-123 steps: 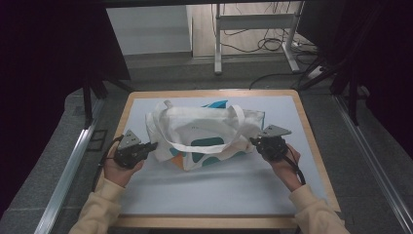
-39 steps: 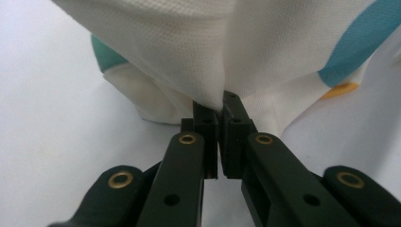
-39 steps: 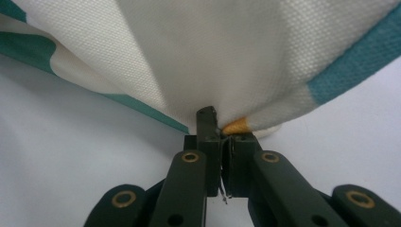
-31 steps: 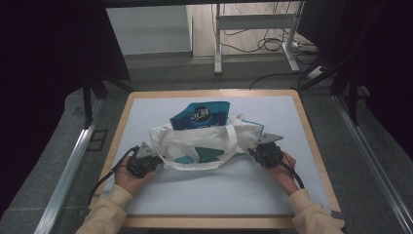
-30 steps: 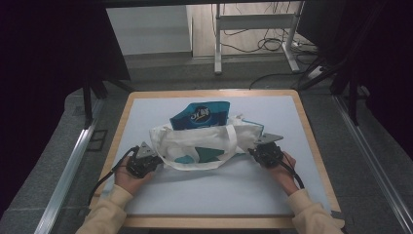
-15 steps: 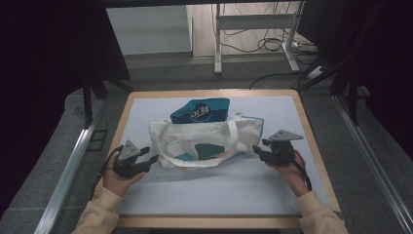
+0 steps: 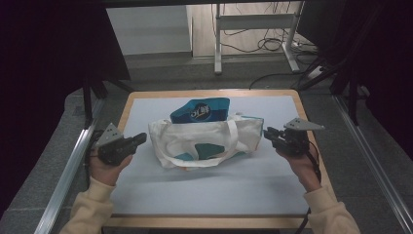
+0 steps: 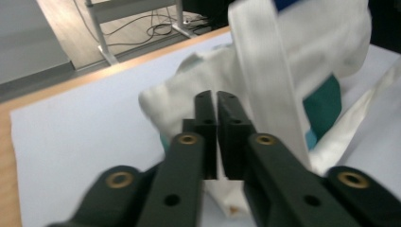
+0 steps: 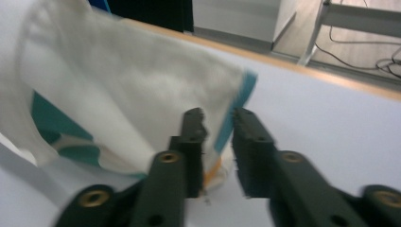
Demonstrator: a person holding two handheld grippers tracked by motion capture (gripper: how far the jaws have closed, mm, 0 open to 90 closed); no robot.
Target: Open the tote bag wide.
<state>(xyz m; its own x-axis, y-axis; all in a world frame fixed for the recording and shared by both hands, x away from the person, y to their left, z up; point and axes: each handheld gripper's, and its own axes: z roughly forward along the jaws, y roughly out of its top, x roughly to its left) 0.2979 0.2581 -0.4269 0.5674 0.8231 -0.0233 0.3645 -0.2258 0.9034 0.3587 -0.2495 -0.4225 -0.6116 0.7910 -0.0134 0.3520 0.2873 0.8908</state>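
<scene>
- Two grippers are flanking a white canvas tote bag (image 7: 204,141) that is lying mid-table on the pale mat (image 7: 209,190), a blue snack packet (image 7: 200,110) poking from its far edge.
- Left gripper (image 7: 139,139) is sitting just off the bag's left edge with its jaws having just been closing, now pressed together on nothing.
- Right gripper (image 7: 268,132) is showing a narrow gap, jaws having just been closing, cloth behind rather than between them.
- Soft, light fabric is likely sagging when lifted; the looped handle strap (image 7: 233,139) or a hemmed corner is looking the surest hold.
</scene>
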